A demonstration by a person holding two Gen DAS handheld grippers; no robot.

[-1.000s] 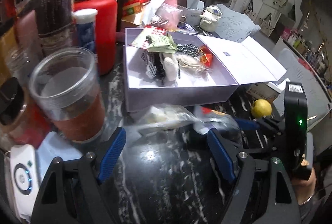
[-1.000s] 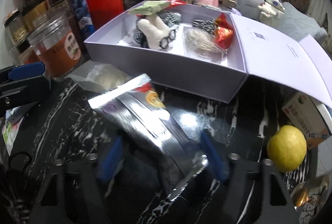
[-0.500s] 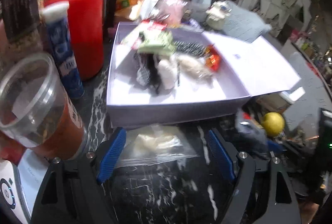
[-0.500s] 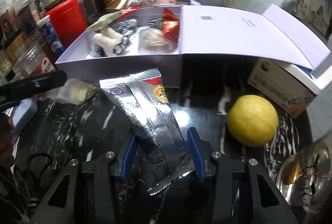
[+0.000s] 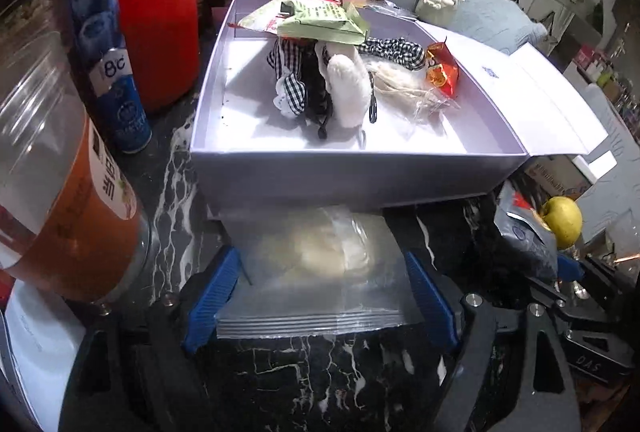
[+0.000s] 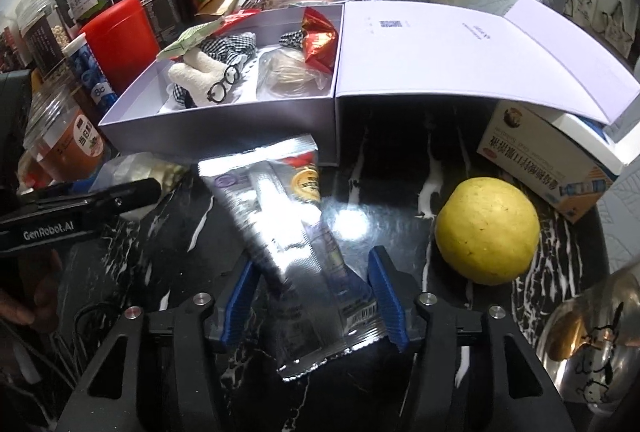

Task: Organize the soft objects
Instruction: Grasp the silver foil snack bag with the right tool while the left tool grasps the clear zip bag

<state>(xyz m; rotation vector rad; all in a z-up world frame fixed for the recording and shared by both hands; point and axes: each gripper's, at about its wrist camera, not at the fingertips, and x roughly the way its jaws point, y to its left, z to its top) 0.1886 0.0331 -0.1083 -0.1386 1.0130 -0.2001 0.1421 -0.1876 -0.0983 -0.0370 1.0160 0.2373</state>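
Already, clear bag (image 5: 320,272) abuts box (image 5: 360,180) wall between opening fingers (image 5: 212,296).

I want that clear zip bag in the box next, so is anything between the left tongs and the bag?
Nothing visible. The left tongs already straddle the clear zip bag, jaws opening and not pressing it. Going on to the white box, only its front wall stands ahead, so the bag must be lifted over it.
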